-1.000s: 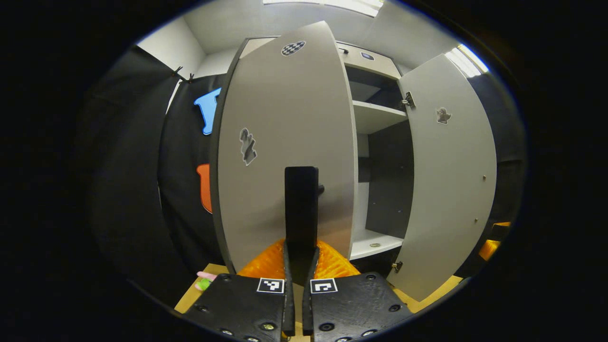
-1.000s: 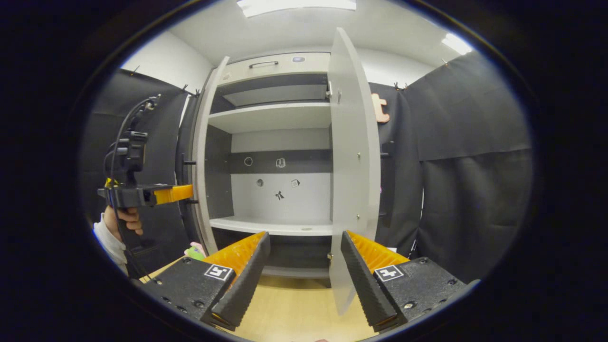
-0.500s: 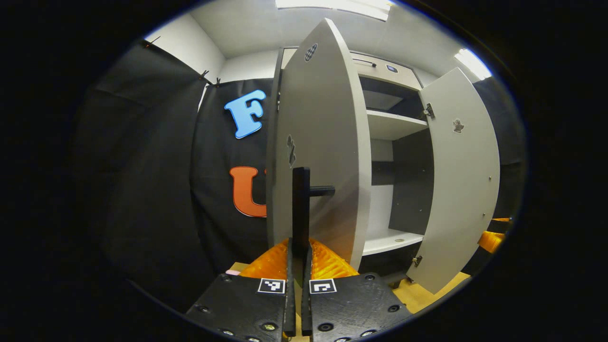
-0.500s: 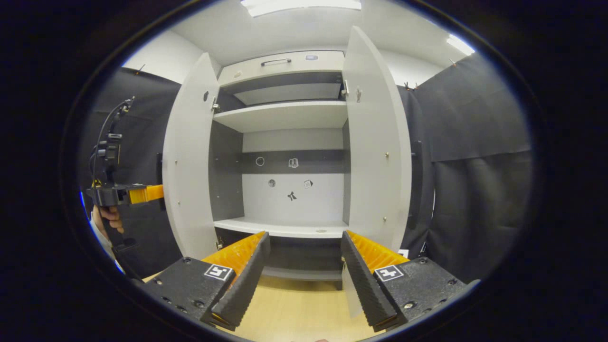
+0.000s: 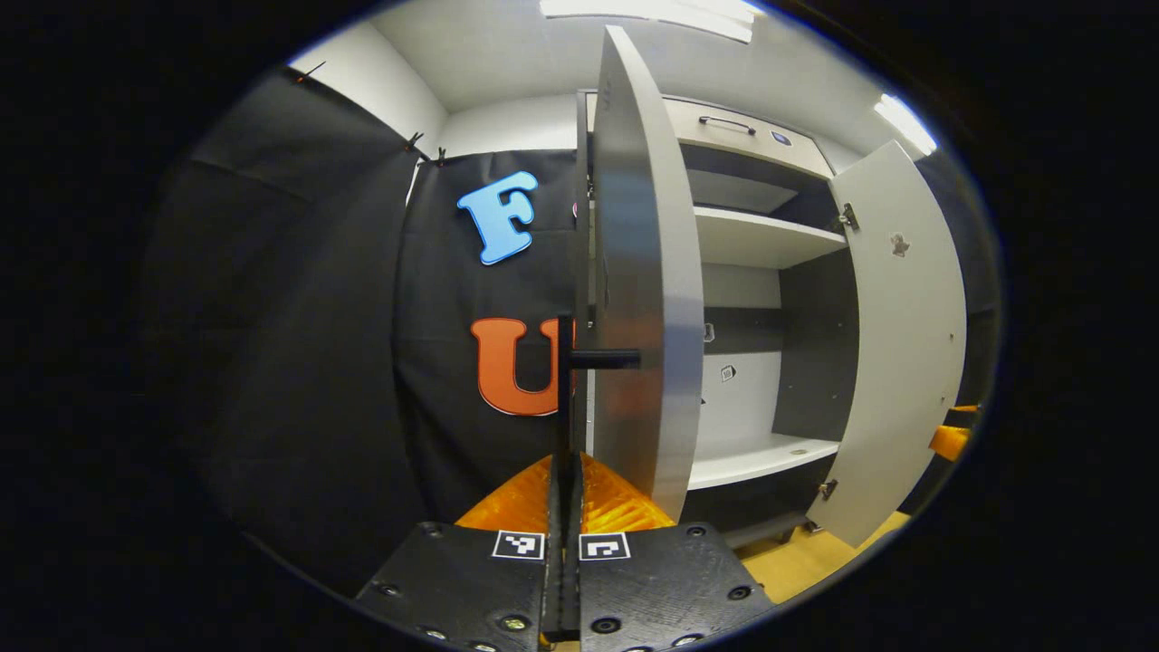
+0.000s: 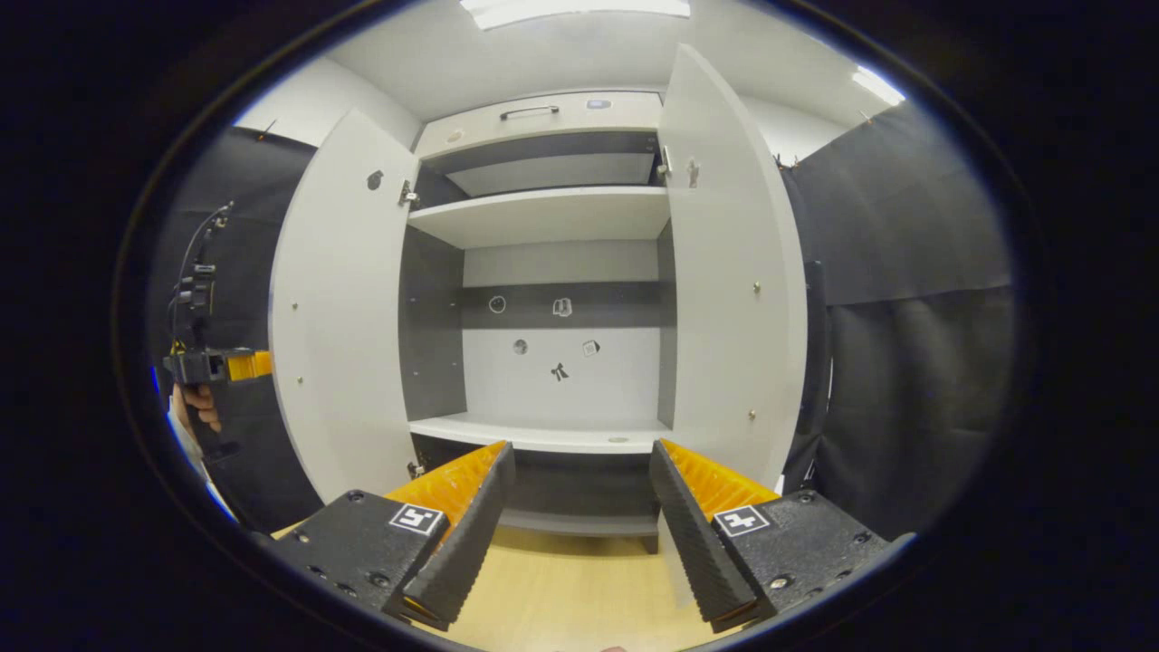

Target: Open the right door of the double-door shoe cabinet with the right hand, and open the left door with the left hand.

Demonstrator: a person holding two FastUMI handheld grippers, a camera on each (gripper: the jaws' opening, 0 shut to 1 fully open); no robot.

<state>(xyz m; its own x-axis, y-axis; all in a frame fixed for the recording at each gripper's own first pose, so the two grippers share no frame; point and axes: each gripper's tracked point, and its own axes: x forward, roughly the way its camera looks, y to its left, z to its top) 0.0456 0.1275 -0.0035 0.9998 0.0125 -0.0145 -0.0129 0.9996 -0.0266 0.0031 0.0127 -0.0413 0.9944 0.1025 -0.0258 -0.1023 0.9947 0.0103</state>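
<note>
The grey double-door shoe cabinet (image 6: 543, 217) stands with both doors swung out. In the left gripper view the left door (image 5: 638, 299) is nearly edge-on, and my left gripper (image 5: 564, 471) is shut on its black bar handle (image 5: 565, 380). The right door (image 5: 896, 344) hangs wide open farther off. In the right gripper view I face the open cabinet between the left door (image 6: 340, 317) and the right door (image 6: 733, 290). My right gripper (image 6: 579, 516) is open, holds nothing, and is short of the cabinet. The left gripper (image 6: 213, 367) and a hand (image 6: 195, 412) show behind the left door.
Inside are a white upper shelf (image 6: 543, 213), a lower shelf (image 6: 543, 435) and small stickers on the back wall (image 6: 557, 349). A drawer with a handle (image 6: 530, 112) tops the cabinet. The cabinet stands on a wooden surface (image 6: 570, 589). Black cloth walls (image 6: 905, 362) close in on both sides.
The left door has swung farther outward with my left gripper shut on its handle. In the right gripper view both doors now stand wider apart; the right gripper stays open.
</note>
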